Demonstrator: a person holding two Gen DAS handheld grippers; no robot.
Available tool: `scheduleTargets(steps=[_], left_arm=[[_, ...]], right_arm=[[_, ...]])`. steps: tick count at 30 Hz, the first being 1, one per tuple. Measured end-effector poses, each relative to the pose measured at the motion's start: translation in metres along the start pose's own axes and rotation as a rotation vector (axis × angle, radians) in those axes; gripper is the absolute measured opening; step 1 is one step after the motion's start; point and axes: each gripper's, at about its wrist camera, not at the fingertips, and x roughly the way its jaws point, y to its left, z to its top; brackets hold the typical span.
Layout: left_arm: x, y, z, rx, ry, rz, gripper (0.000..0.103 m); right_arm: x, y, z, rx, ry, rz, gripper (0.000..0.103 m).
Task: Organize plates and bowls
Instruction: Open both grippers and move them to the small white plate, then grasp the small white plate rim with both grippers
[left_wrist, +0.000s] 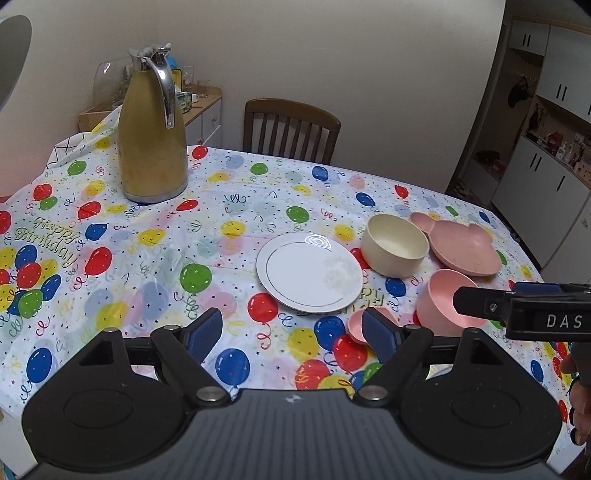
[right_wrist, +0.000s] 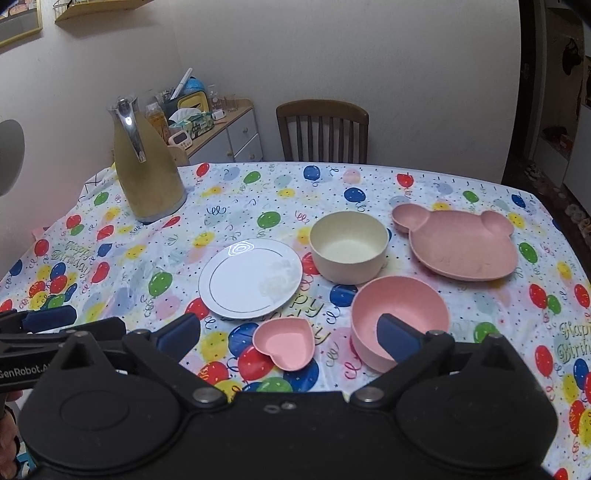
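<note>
A white plate (left_wrist: 309, 272) (right_wrist: 251, 277) lies mid-table. Right of it stands a cream bowl (left_wrist: 394, 244) (right_wrist: 349, 245). A pink bear-shaped plate (left_wrist: 461, 246) (right_wrist: 461, 242) lies beyond it at the right. A pink bowl (left_wrist: 443, 301) (right_wrist: 399, 310) and a small pink heart dish (left_wrist: 356, 325) (right_wrist: 284, 345) sit nearer. My left gripper (left_wrist: 293, 334) is open and empty above the cloth, near the plate. My right gripper (right_wrist: 288, 338) is open and empty, hovering over the heart dish and the pink bowl's near rim.
A tall yellow thermos jug (left_wrist: 153, 136) (right_wrist: 147, 166) stands at the table's far left. A wooden chair (left_wrist: 291, 129) (right_wrist: 323, 133) is behind the table. A side cabinet (right_wrist: 218, 133) with clutter stands by the wall. The balloon tablecloth (left_wrist: 147, 240) covers the table.
</note>
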Motion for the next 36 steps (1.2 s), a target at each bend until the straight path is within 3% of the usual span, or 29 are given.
scheduleTargets(steps=[10,19,26,30,36], left_arm=[[0.072,0.028,0.031,-0.015,0.032,-0.004,0.083],[0.130,0.053,0.049,-0.038,0.076,0.014,0.083],[0.169,0.053,0.051,-0.049,0.133,-0.016,0.082],[0.189,0.054,0.054,-0.072,0.178,-0.047,0.066],[0.206,0.055,0.057,-0.092,0.210,-0.087,0.052]], right_arm=[[0.071,0.005,0.020,0.048,0.077,-0.012,0.099],[0.138,0.002,0.029,0.155,0.173,-0.030,0.088],[0.172,-0.008,0.032,0.229,0.234,-0.021,0.077],[0.187,-0.013,0.035,0.257,0.263,-0.020,0.071],[0.199,-0.020,0.041,0.265,0.274,-0.014,0.060]])
